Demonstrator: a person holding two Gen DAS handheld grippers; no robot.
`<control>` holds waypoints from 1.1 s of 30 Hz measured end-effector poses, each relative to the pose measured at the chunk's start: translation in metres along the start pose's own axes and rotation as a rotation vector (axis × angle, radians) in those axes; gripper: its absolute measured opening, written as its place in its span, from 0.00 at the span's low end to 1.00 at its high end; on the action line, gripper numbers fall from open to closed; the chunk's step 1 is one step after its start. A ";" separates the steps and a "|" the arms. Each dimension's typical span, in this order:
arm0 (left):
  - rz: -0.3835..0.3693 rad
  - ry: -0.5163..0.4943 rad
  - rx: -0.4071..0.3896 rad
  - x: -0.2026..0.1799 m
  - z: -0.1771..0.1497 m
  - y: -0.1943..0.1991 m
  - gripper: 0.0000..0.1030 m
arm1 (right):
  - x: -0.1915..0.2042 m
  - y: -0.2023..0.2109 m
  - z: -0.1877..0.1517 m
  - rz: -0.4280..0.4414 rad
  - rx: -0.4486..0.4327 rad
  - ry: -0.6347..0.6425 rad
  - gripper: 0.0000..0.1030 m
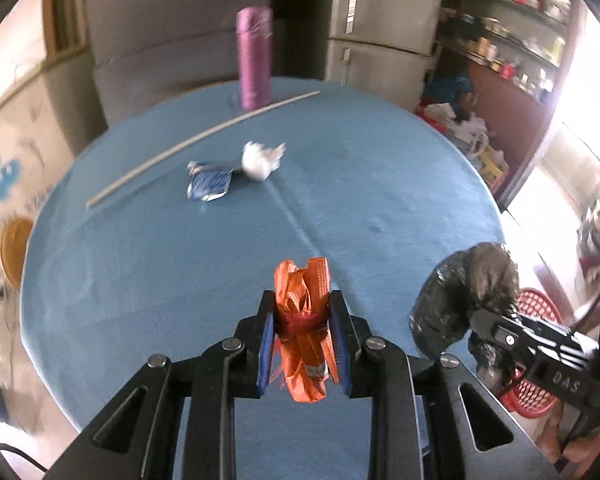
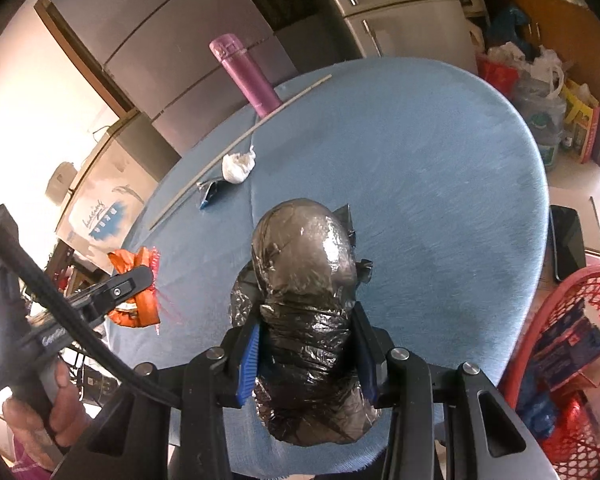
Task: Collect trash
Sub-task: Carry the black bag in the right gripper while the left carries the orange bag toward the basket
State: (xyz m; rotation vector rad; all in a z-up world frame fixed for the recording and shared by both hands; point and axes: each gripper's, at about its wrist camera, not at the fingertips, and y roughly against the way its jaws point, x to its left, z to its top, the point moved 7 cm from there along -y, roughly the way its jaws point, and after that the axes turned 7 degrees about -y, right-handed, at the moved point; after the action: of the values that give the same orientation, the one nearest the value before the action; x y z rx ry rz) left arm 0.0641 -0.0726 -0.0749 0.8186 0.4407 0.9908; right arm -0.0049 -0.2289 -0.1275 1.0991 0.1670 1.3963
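My left gripper (image 1: pixel 302 308) is shut on a crumpled orange wrapper (image 1: pixel 303 312), held above the round blue table (image 1: pixel 380 184). My right gripper (image 2: pixel 306 340) is shut on a black plastic bag bundle (image 2: pixel 304 264); that black bundle (image 1: pixel 466 292) and the right gripper (image 1: pixel 488 320) also show at the right of the left wrist view. The orange wrapper (image 2: pixel 134 292) and the left gripper (image 2: pixel 140 280) appear at the left of the right wrist view. A blue-and-silver packet (image 1: pixel 207 181) and a white crumpled wad (image 1: pixel 260 160) lie on the far table.
A purple bottle (image 1: pixel 254 56) stands at the table's far edge beside a long thin white stick (image 1: pixel 196 140). A red mesh basket (image 2: pixel 580 360) with boxes sits beside the table at the right. A dark phone (image 2: pixel 567 246) lies beyond it. Fridge and cluttered shelves stand behind.
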 end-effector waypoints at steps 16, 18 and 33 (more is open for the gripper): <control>0.026 -0.186 -0.077 -0.070 0.018 0.018 0.26 | -0.064 0.063 0.008 -0.059 -0.114 -0.064 0.42; 0.013 -0.199 -0.072 -0.080 0.018 0.017 0.26 | -0.074 0.070 0.008 -0.063 -0.123 -0.077 0.42; -0.056 -0.354 -0.066 -0.160 0.034 0.003 0.26 | -0.162 0.101 -0.003 -0.157 -0.124 -0.235 0.42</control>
State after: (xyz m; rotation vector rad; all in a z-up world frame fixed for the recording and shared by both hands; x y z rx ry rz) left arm 0.0048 -0.2244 -0.0561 0.8961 0.1254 0.7838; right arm -0.1170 -0.3833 -0.1393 1.1122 -0.0035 1.1144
